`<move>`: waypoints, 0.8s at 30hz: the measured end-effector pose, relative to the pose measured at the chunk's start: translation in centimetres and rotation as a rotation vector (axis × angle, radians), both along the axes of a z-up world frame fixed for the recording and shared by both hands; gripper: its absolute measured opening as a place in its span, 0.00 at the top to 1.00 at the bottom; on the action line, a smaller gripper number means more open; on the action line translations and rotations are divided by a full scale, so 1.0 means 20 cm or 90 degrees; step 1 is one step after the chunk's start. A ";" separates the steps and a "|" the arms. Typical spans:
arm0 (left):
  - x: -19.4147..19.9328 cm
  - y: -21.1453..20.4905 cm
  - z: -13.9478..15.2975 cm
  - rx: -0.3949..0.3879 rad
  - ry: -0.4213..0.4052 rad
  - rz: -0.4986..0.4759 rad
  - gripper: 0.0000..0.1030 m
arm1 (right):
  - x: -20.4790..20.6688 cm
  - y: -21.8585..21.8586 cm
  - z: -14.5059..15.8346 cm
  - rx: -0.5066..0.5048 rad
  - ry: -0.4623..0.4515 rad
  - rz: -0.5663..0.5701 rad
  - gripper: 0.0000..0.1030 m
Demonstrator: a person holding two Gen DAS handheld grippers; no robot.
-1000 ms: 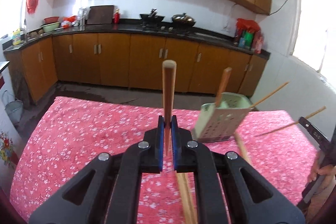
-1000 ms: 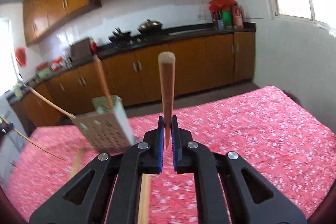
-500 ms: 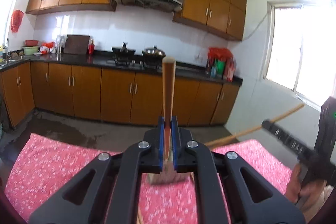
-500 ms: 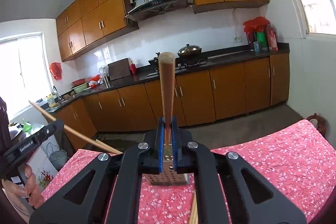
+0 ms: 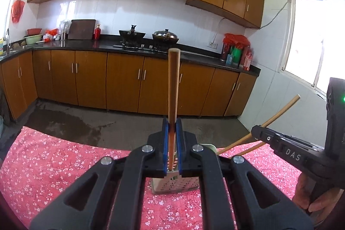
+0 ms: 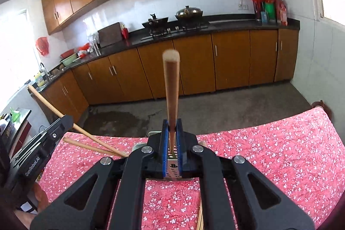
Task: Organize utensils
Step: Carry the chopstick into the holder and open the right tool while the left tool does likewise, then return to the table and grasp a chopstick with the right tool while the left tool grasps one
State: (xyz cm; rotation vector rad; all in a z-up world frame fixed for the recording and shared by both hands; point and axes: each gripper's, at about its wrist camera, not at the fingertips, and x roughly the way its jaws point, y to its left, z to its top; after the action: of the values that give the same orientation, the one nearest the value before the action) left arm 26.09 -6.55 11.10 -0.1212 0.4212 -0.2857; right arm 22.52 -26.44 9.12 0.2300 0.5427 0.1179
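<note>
My left gripper (image 5: 171,144) is shut on wooden chopsticks (image 5: 173,87) that stick up and forward. Just behind its fingers stands a pale perforated utensil holder (image 5: 174,185) on the red floral tablecloth (image 5: 54,163). My right gripper (image 6: 171,143) is shut on its own wooden chopsticks (image 6: 171,92), with the same holder (image 6: 172,169) right behind the fingers. The right gripper (image 5: 286,149) also shows at the right of the left wrist view with its chopsticks (image 5: 278,115). The left gripper (image 6: 36,156) shows at the left of the right wrist view with its chopsticks (image 6: 86,135).
The table's far edge (image 5: 71,139) drops to a grey concrete floor (image 5: 107,122). Brown kitchen cabinets (image 5: 123,81) with a dark counter and stove stand beyond. A loose chopstick (image 6: 201,217) lies on the cloth near the front edge.
Both grippers have tilted up and closed in on the holder, which now sits right behind each pair of fingers. Each still grips its chopsticks.
</note>
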 end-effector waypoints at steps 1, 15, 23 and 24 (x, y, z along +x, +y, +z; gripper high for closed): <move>0.00 0.01 0.00 -0.001 -0.001 -0.001 0.87 | 0.01 0.00 0.00 0.001 0.000 0.001 0.90; -0.28 0.20 0.13 0.002 -0.059 0.039 0.67 | -0.29 -0.11 0.16 -0.034 -0.116 -0.062 0.75; -0.43 0.47 -0.22 0.075 0.017 0.124 0.63 | -0.35 -0.34 -0.31 -0.045 0.039 -0.113 0.75; -0.42 0.50 -0.31 0.083 0.049 0.133 0.63 | -0.34 -0.34 -0.39 -0.038 0.068 -0.104 0.77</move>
State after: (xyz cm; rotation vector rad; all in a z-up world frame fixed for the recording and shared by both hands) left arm 17.75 3.38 4.86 -0.0485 0.4982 -0.0479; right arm 15.72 -33.29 1.32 0.2222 0.6307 -0.0696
